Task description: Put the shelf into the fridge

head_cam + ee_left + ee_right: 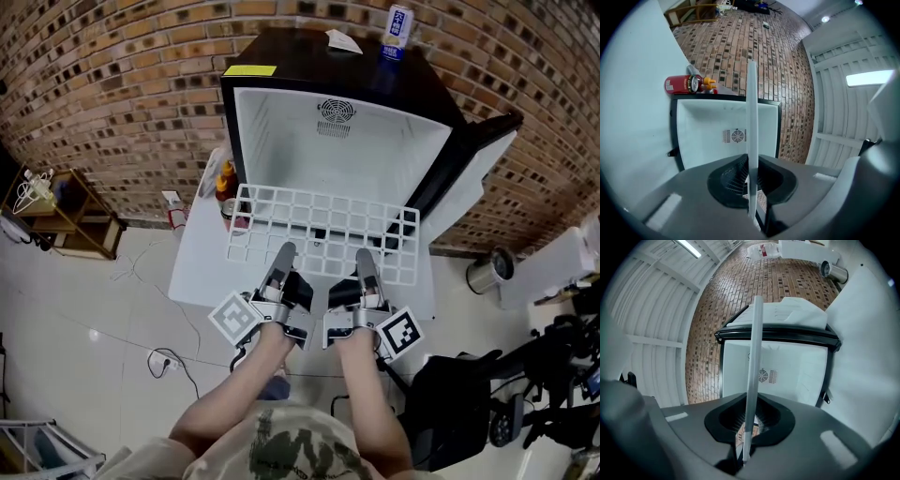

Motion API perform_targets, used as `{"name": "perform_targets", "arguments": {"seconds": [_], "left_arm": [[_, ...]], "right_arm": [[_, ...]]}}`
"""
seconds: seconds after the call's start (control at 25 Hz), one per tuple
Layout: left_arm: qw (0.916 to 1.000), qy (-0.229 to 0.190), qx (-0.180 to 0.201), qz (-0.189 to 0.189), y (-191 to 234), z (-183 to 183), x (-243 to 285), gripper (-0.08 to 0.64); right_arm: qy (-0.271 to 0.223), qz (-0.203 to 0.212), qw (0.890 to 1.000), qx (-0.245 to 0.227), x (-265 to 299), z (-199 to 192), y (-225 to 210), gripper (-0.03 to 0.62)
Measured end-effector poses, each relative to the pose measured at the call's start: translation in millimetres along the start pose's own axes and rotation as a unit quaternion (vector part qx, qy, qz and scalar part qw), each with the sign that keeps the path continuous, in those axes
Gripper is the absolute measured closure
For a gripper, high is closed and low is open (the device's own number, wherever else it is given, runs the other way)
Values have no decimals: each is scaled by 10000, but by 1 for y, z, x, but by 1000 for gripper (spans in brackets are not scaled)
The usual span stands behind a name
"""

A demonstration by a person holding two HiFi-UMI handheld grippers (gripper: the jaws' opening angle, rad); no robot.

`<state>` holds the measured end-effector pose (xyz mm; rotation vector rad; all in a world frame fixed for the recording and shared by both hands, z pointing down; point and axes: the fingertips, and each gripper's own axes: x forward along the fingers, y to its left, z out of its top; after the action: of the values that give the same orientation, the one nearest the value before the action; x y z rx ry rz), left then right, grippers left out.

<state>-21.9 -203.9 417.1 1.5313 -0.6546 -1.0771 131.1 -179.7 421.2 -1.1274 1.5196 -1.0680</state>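
- In front of the open fridge (pixel 375 155), in the head view, a white wire shelf (pixel 323 220) is held roughly level. Its far edge is at the mouth of the white cavity and no part is yet seated inside. Its near edge is pinched by the left gripper (pixel 283 253) and the right gripper (pixel 364 256), which are set side by side near the middle. A can (pixel 398 33) is seen on the fridge top.
- In the left gripper view, the shelf (pixel 751 117) is seen edge-on as a thin white bar, and the jaws are clamped on it. The grid is judged light and stiff, so little sag is expected.
- In the right gripper view, the same bar (pixel 753 357) is clenched between the jaws, with the cavity's fan grille behind it. The coated wire is probably smooth, so slipping or tilting is to be guarded against. The front rail is judged the best hold, with both grips kept level with each other.
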Motion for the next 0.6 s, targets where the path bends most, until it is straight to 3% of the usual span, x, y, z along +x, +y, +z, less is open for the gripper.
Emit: {"name": "perform_targets", "arguments": {"seconds": [0.6], "left_arm": [[9989,428,-202,-60,11,28,63,534]], "right_arm": [[-375,-68,9989,-260,57,8,0,563]]}}
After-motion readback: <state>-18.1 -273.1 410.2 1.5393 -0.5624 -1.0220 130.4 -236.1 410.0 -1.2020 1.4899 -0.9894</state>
